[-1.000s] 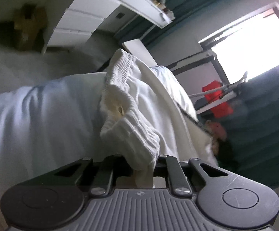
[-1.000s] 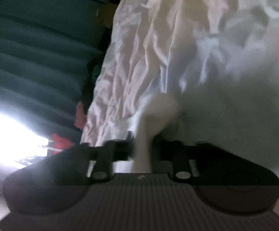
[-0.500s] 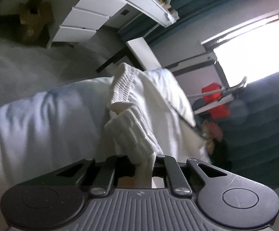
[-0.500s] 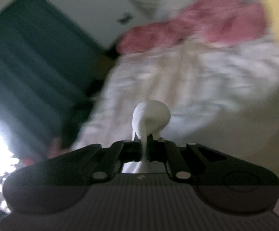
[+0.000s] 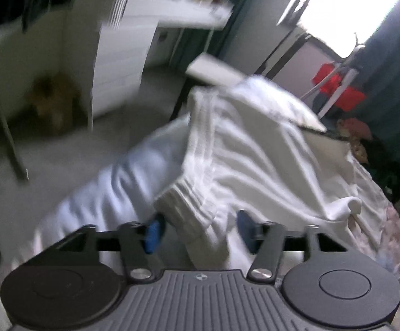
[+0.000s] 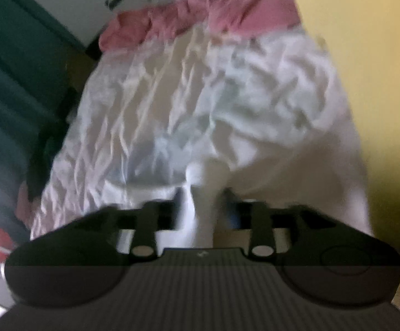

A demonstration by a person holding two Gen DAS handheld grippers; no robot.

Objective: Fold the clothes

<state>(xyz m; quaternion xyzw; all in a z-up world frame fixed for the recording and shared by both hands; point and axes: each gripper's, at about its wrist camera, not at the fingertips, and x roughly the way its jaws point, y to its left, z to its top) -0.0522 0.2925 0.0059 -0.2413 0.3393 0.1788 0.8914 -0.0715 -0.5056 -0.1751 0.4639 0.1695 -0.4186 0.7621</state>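
A white garment with a ribbed waistband (image 5: 244, 160) lies spread on the bed. My left gripper (image 5: 197, 233) is open, its blue pads (image 5: 153, 234) wide apart on either side of a ribbed corner of the garment, which rests loose between them. In the right wrist view the same white garment (image 6: 205, 193) shows as a bunched fold between the fingers of my right gripper (image 6: 202, 209). Those fingers stand apart with gaps beside the cloth. The view is blurred.
The bed has a crumpled pale sheet (image 6: 186, 96) and a pink blanket (image 6: 200, 13) at its far end. A yellow cloth (image 6: 365, 55) fills the right side. A white drawer unit (image 5: 122, 55), dark curtains (image 5: 393, 110) and red items (image 5: 338, 88) stand around the bed.
Both grippers were shut on the white garment and have opened. The garment has dropped flatter onto the bed. Both cameras have swung.
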